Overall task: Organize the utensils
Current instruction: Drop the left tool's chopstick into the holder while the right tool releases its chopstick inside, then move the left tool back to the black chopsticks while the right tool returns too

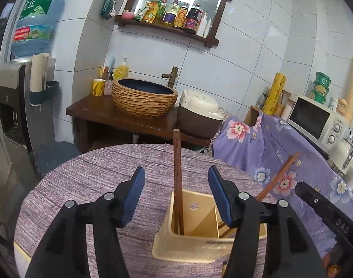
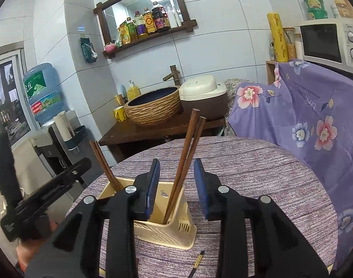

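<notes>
A cream plastic utensil holder point(image 1: 188, 241) point(image 2: 174, 229) stands on the round table with the purple woven cloth point(image 1: 88, 178) point(image 2: 257, 176). One pair of dark wooden chopsticks point(image 1: 177, 173) point(image 2: 102, 162) stands in its left compartment, and another pair point(image 1: 280, 173) point(image 2: 188, 157) leans in its right compartment. My left gripper point(image 1: 176, 176) is open and empty, its fingers on either side of the left pair above the holder. My right gripper point(image 2: 176, 169) is open and empty around the right pair. A loose chopstick tip point(image 2: 198, 261) lies on the cloth in front of the holder.
Behind the table stands a wooden counter point(image 1: 100, 113) with a woven-look basin point(image 1: 144, 99) and a rice cooker point(image 1: 199, 113). A floral purple cloth point(image 1: 280, 153) covers furniture at the right, under a microwave point(image 1: 315, 120). A water dispenser point(image 1: 12, 106) stands at the left.
</notes>
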A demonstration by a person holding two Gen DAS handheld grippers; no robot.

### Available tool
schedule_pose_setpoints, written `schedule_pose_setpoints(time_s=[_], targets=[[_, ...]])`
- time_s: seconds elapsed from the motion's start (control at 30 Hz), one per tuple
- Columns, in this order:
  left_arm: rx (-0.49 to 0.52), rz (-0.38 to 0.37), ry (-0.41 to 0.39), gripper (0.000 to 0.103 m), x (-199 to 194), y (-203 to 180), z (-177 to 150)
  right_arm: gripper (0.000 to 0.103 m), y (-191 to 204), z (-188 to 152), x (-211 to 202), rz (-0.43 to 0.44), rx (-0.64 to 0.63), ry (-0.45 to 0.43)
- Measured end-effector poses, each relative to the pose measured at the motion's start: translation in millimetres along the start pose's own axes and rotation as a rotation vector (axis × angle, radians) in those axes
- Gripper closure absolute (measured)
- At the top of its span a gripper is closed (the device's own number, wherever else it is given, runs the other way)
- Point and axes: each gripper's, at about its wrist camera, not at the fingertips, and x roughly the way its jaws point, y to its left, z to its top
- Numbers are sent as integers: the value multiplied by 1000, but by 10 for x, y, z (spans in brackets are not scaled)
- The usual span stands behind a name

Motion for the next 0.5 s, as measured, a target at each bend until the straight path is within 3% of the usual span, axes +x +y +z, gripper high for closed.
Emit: schedule_pose_setpoints(time_s=[0.1,0.2,0.4,0.5], targets=[[13,5,16,32,-140,58,-83,71,-24,-147,-66,-28,8,20],[44,42,43,30,-259,147,-236,70,-36,-360,-110,-71,-2,60],[44,67,221,32,-290,431,-738,70,-87,-927,-119,-171,-14,176],[38,90,303,40,-268,523,-1069,70,-105,-1190,-95,-208,-13,235]])
